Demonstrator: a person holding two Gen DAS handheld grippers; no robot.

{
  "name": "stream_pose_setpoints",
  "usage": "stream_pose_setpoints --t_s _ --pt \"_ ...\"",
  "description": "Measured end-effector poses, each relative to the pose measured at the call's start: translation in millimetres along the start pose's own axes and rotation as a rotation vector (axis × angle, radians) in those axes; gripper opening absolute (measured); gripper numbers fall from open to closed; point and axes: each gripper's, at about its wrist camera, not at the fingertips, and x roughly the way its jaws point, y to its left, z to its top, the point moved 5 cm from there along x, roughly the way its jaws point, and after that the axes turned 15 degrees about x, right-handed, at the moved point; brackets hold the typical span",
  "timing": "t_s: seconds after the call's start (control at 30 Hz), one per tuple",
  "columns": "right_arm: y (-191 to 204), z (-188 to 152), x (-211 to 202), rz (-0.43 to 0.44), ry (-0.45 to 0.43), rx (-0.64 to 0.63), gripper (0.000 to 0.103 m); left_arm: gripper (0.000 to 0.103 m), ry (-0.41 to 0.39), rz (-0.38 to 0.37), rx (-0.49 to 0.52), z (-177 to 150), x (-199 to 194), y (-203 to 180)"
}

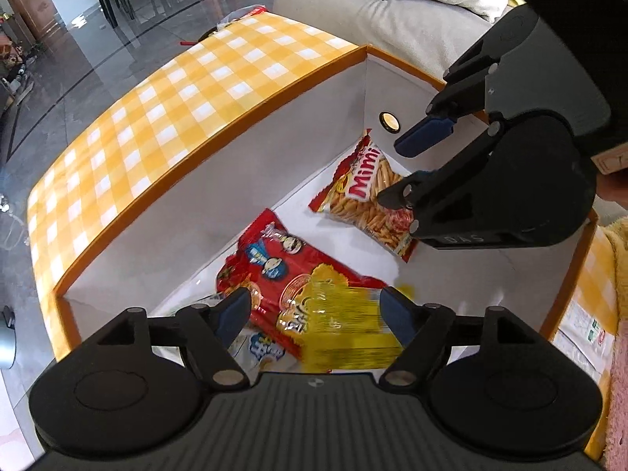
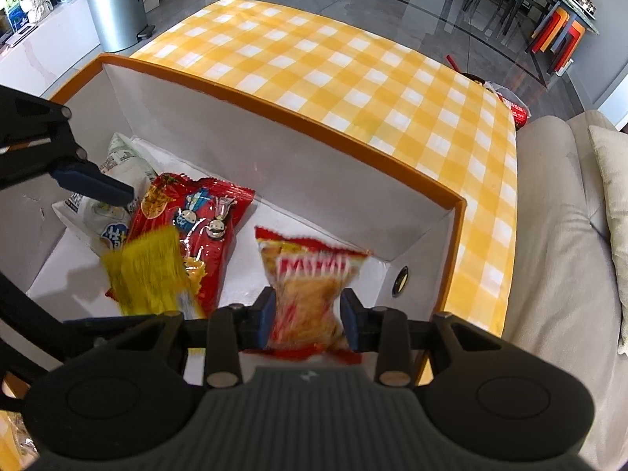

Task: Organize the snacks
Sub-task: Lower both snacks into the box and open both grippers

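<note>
Blurred between the spread fingers of the left gripper [image 1: 316, 314], a yellow packet [image 1: 345, 325] drops free into the box [image 1: 274, 117]. Right view: right gripper [image 2: 307, 320] pinches the Mimi bag [image 2: 310, 290] above the box floor; releasing comes next.

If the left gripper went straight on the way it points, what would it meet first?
Most likely the blurred yellow packet between its open fingers, lying over the red snack bag in the box; the depth between them is unclear.
</note>
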Motion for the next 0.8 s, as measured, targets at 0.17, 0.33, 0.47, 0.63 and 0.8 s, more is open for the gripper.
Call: stream_pose_setpoints --t_s 0.17,0.33,0.47,0.63,0.8 --pt "4 -1 -5 0.002 -0.006 -0.007 0.05 0.087 0.0 0.004 -0.027 -4 -5 3" --pt "5 -3 -13 0.015 -0.017 0.014 0.059 0.087 0.002 0.014 -0.062 -11 -12 3" --pt "6 -6 -23 0.015 -0.035 0.025 0.064 0.088 -0.006 0.019 -0.085 -16 -22 2" --pt "7 -13 -35 0.017 -0.042 0.031 0.065 0.087 -0.018 0.04 -0.095 -20 -33 0" --pt "10 -21 -48 0.011 -0.051 0.035 0.068 0.087 -0.033 0.058 -0.121 -23 -45 -2"
